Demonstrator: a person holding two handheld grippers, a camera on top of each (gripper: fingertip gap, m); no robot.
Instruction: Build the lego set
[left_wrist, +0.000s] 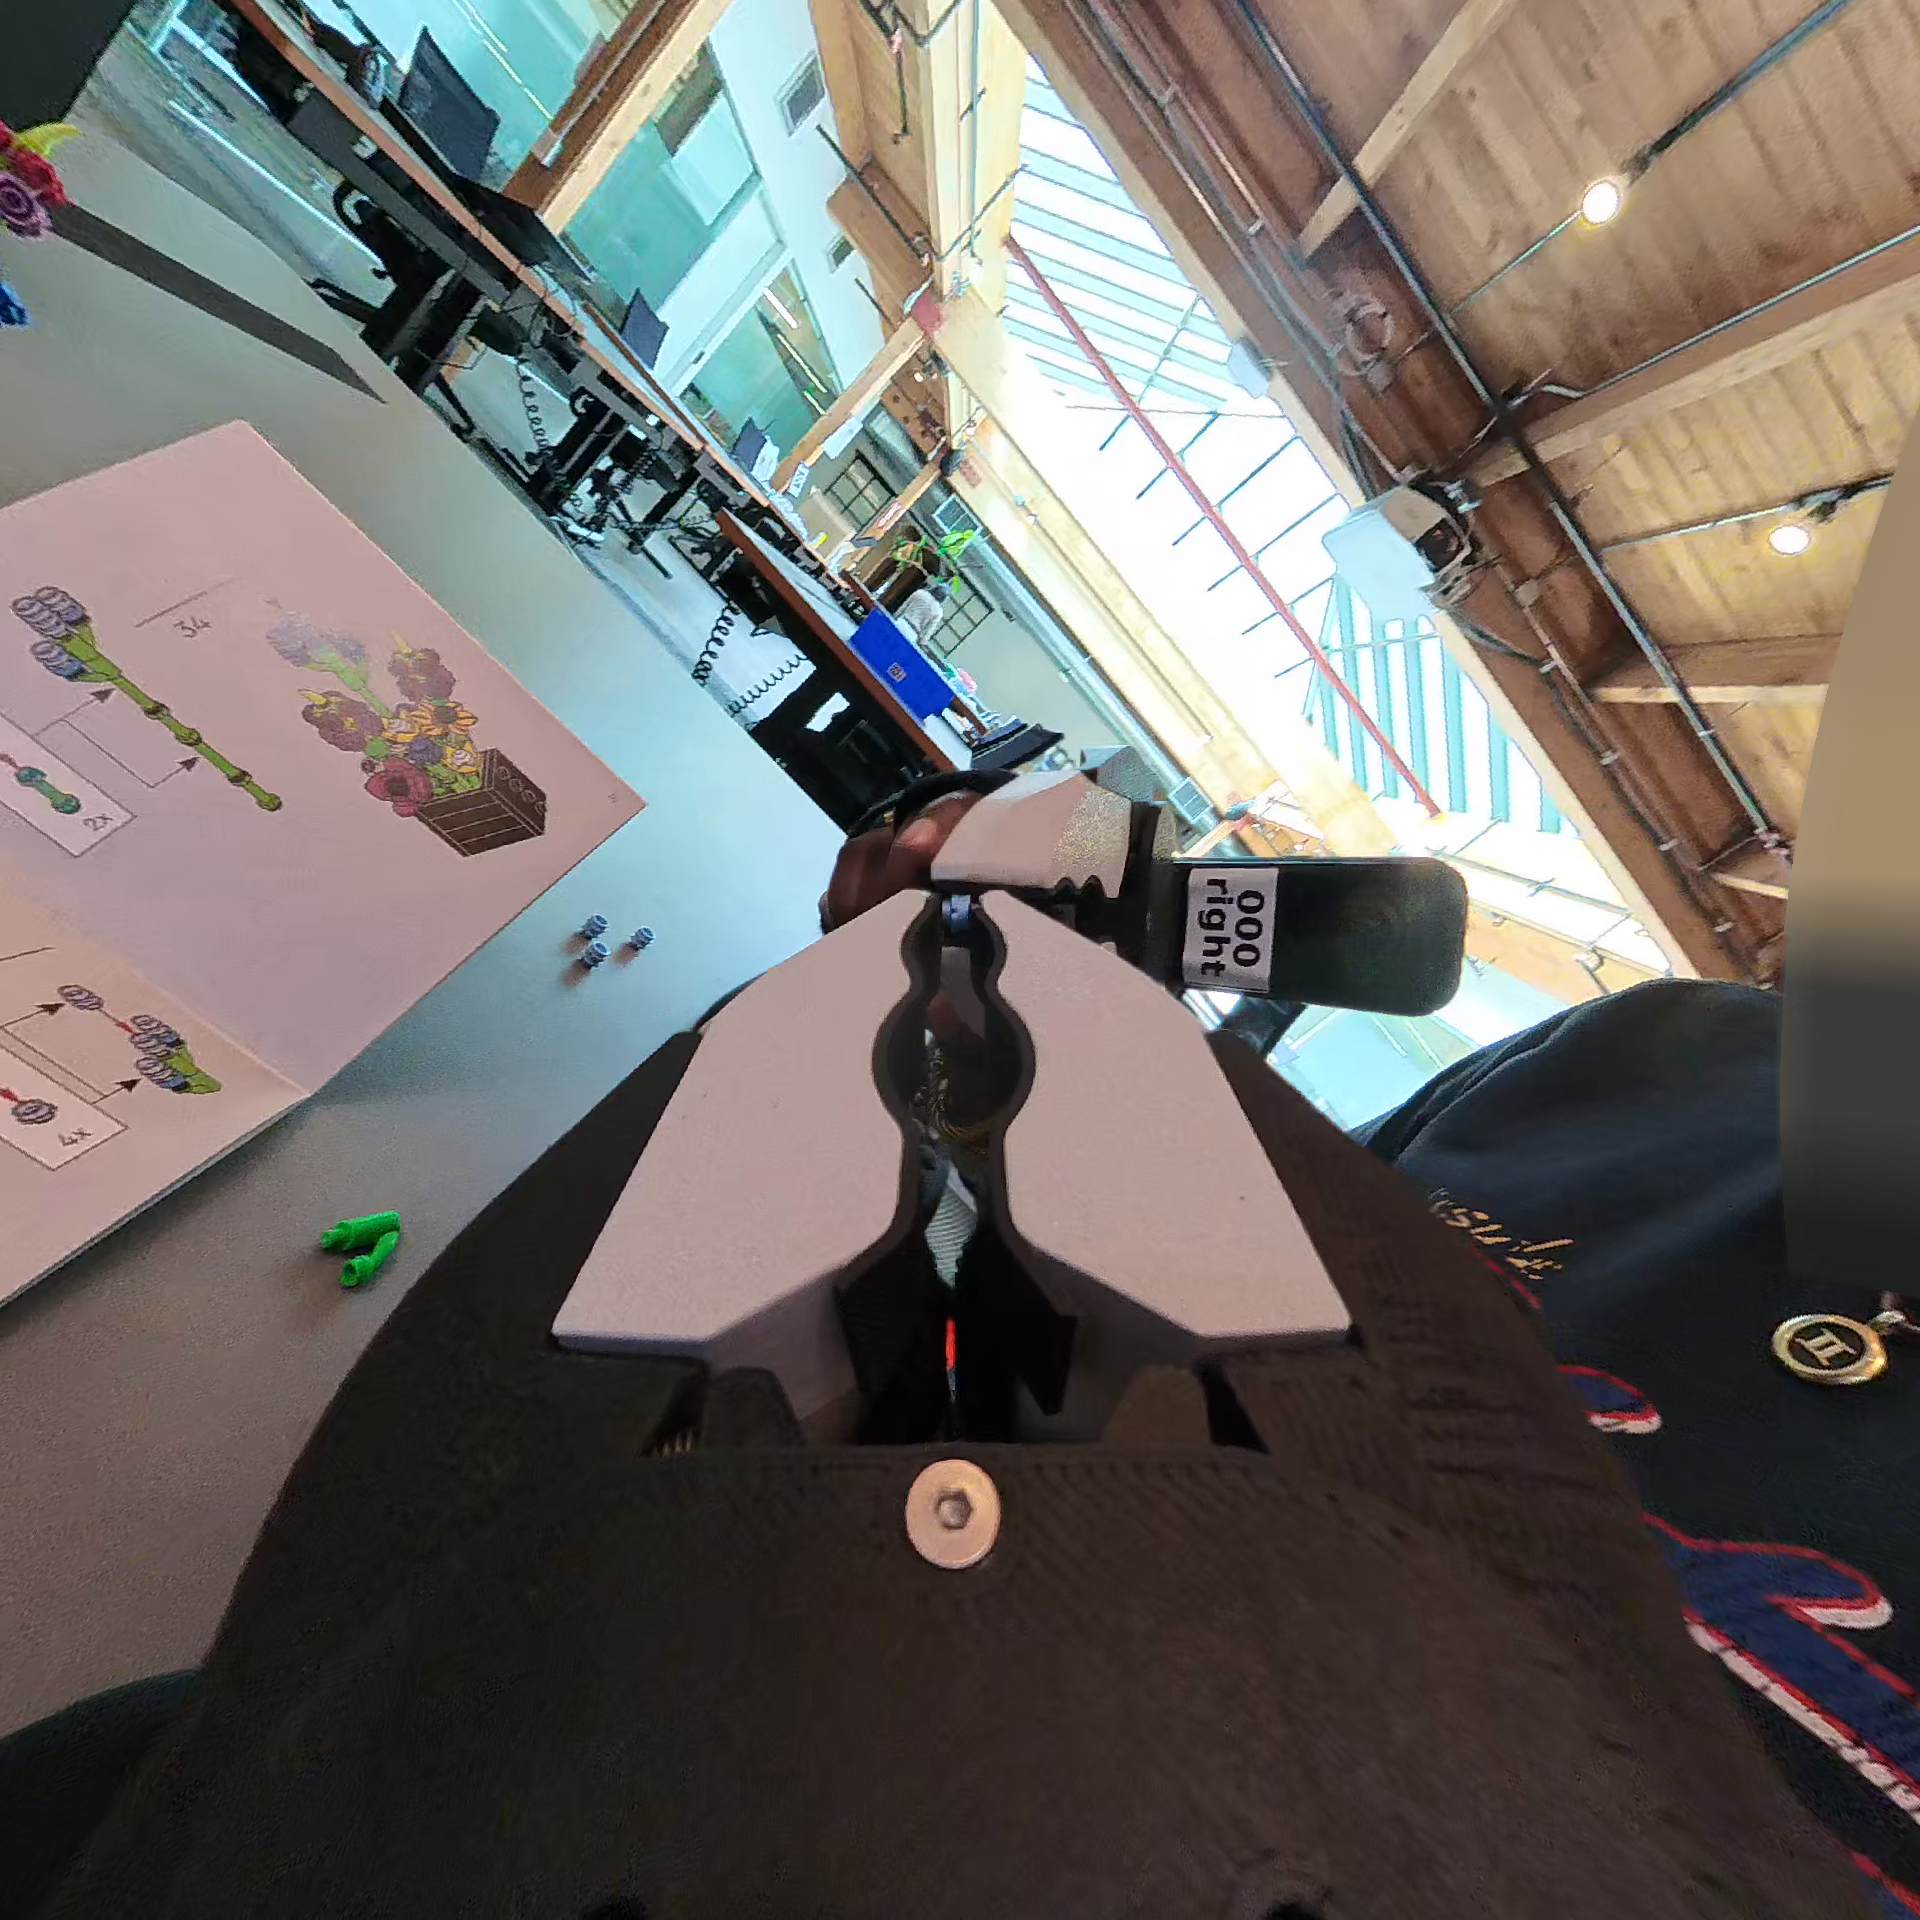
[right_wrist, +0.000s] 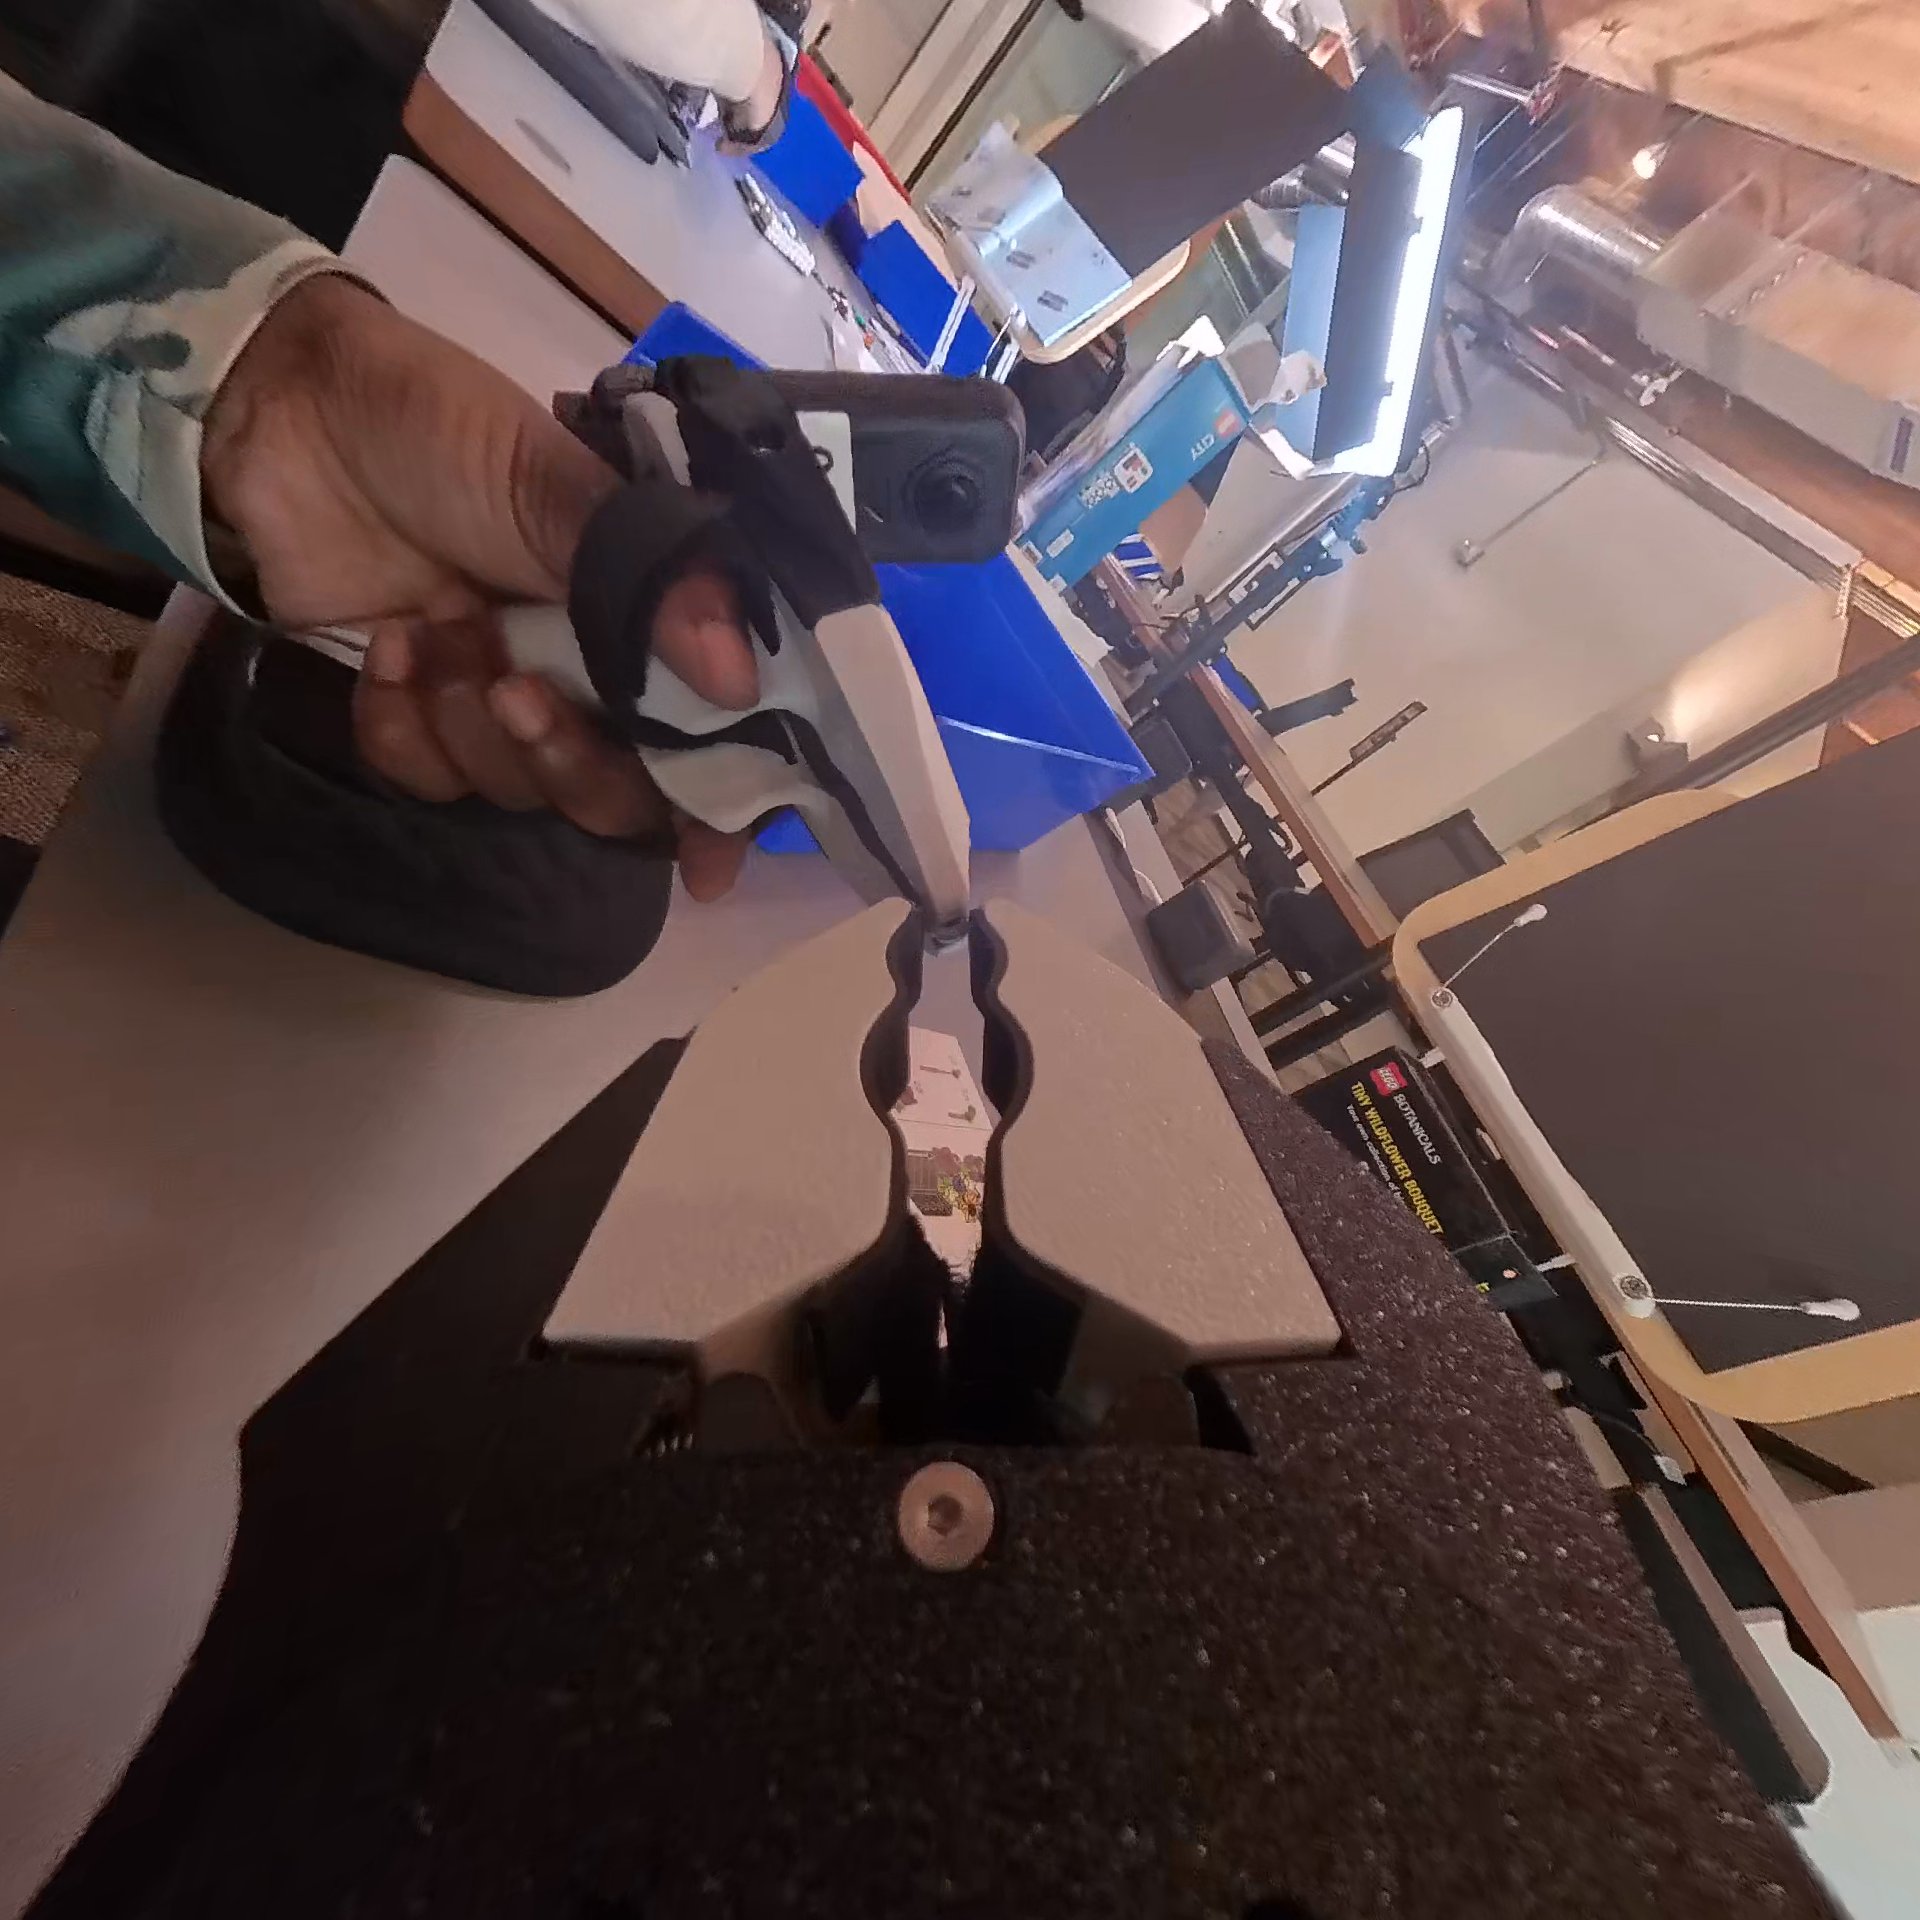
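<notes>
The left gripper (left_wrist: 958, 914) and right gripper (right_wrist: 948, 928) meet tip to tip above the grey table (left_wrist: 644, 644), each clenched on one small pale-blue round Lego piece (left_wrist: 957, 918) — held so, I judge, to press two studs together. On the table, left: three loose blue studs (left_wrist: 611, 943), two green stem pieces (left_wrist: 364, 1247), one open instruction booklet (left_wrist: 312, 727).

Blue bin (right_wrist: 997, 665) on grey table (right_wrist: 260, 1122); wooden ceiling (left_wrist: 1558, 156); desks (left_wrist: 499, 239) behind.
</notes>
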